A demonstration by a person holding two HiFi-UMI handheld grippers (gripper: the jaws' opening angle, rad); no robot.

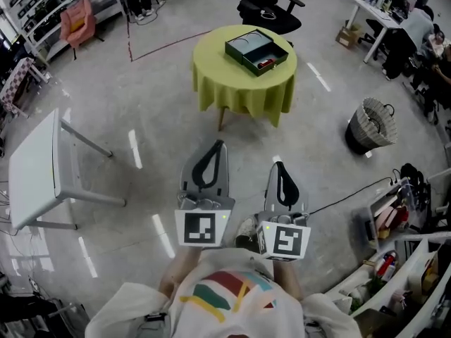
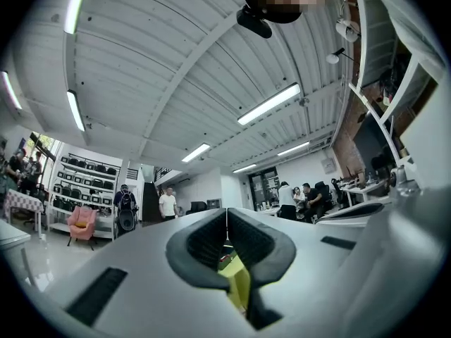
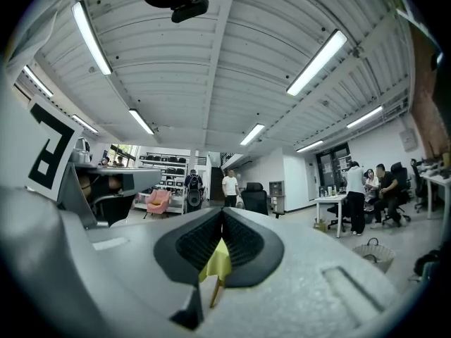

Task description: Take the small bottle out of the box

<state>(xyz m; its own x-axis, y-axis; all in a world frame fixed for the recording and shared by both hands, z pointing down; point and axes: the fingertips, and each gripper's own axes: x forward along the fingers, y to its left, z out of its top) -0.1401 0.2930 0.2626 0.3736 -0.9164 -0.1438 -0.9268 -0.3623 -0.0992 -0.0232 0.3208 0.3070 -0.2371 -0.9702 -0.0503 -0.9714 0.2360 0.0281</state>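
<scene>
A dark green box (image 1: 256,51) lies open on a round table with a yellow-green cloth (image 1: 239,86), far ahead of me. Something small and red (image 1: 266,63) sits in the box's front part; I cannot tell whether it is the small bottle. Both grippers hang close to my body, well short of the table. My left gripper (image 1: 219,145) is shut with nothing in it, its pads meeting in the left gripper view (image 2: 227,215). My right gripper (image 1: 279,165) is also shut and empty (image 3: 223,214). A strip of the yellow cloth (image 3: 215,259) shows below its pads.
A white table (image 1: 35,167) stands at the left and a wicker basket (image 1: 371,124) at the right. A black office chair (image 1: 271,9) is behind the round table, and a cluttered rack (image 1: 394,259) is at the lower right. Several people stand at the far desks.
</scene>
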